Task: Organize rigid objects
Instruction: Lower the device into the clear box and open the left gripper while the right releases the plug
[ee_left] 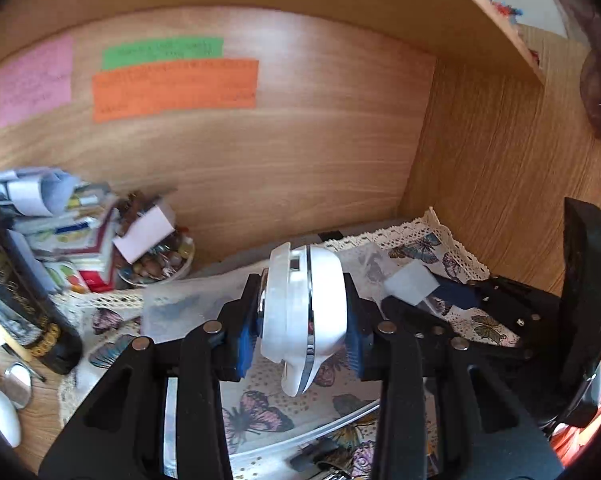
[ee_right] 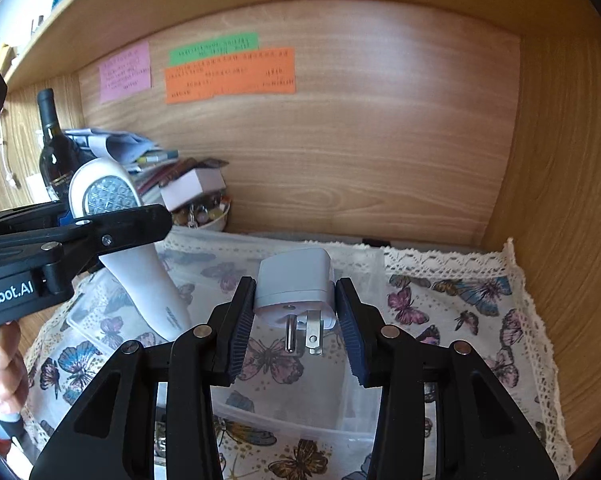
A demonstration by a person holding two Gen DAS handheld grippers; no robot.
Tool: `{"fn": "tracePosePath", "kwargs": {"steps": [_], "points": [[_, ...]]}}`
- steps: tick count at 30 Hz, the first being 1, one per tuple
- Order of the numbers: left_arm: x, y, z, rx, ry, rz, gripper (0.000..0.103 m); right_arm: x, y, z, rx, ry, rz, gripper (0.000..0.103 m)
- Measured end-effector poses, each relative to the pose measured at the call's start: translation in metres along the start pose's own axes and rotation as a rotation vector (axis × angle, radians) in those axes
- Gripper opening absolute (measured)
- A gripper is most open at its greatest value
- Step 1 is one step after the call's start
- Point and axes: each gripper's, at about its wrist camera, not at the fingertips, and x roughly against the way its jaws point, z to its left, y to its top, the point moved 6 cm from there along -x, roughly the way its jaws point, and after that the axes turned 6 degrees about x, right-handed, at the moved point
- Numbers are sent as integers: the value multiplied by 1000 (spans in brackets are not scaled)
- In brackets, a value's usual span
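Currently both tongs loaded: left gripper clamps white flashlight, right gripper clamps plug adapter; clear bin below, nothing placed yet.

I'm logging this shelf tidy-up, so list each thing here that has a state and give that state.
Left tongs: shut on white LED flashlight, held off the cloth.
Right tongs: shut on white plug adapter, prongs toward camera.
Clear plastic bin: open, no lid.
Dark wine bottle: upright.

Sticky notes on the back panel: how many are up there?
3: a pink note at left, a green note to its right, an orange note just under the green.
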Motion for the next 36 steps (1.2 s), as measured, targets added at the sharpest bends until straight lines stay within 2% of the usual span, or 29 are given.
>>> {"fn": "tracePosePath", "kwargs": {"steps": [9, 13, 21, 26, 31, 36], "points": [[-34, -13, 16, 92, -43, 94, 37, -26, -11, 0, -10, 23, 75, 38], [-34, -13, 29, 120, 2, 89, 38, -34, -14, 4, 4, 26, 97, 38], [-36, -22, 49, 126, 141, 97, 43, -41, -18, 13, 45, 26, 113, 38], [-27, -22, 51, 115, 146, 77, 43, -32, -16, 15, 61, 19, 96, 38], [-6, -19, 47, 91, 162, 32, 53, -16, -9, 11, 58, 3, 60, 41], [25, -17, 45, 64, 174, -30, 75, 17, -2, 7, 60, -33, -13, 51]]}}
